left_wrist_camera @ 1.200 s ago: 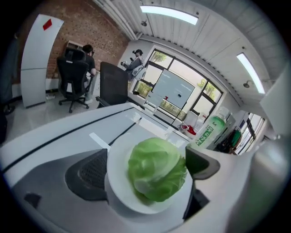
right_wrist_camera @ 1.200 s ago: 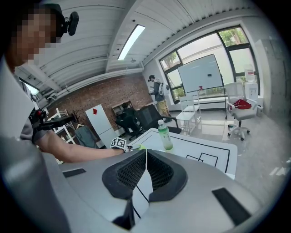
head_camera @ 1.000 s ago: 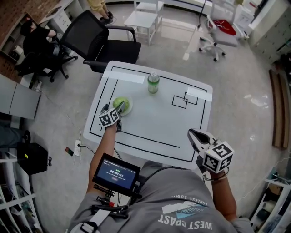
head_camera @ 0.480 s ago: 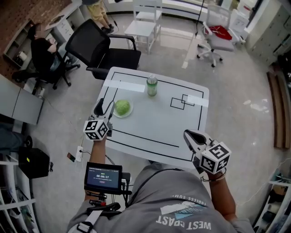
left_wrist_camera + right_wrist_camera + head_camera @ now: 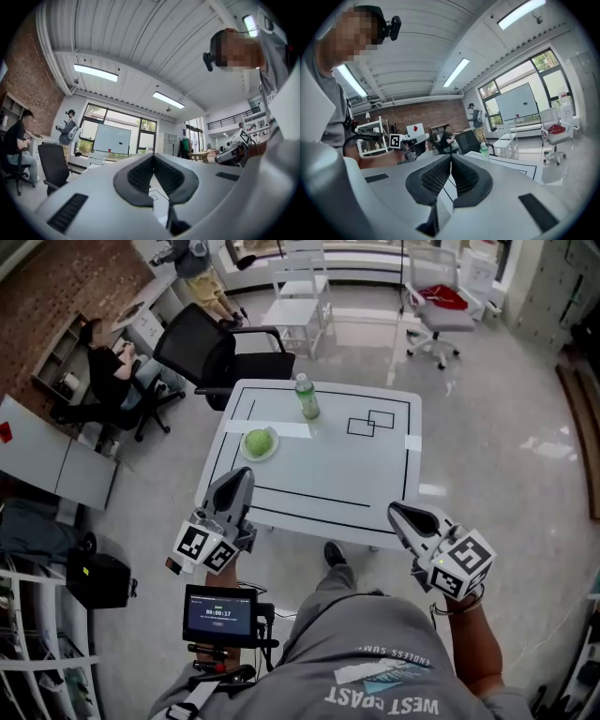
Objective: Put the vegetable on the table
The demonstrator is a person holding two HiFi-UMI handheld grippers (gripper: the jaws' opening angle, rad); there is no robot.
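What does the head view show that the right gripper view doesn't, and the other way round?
Only the head view: the green vegetable on its plate and the small screen at the person's chest. Only the right gripper view: the right gripper with jaws pressed together, empty, plus the ceiling lights and the whiteboard. Both: the white table, the green bottle and the black office chair.

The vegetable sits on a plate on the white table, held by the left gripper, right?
Not held. The head view shows the left gripper clear of the vegetable, its jaws just closed on nothing. It does sit on a plate on the white table.
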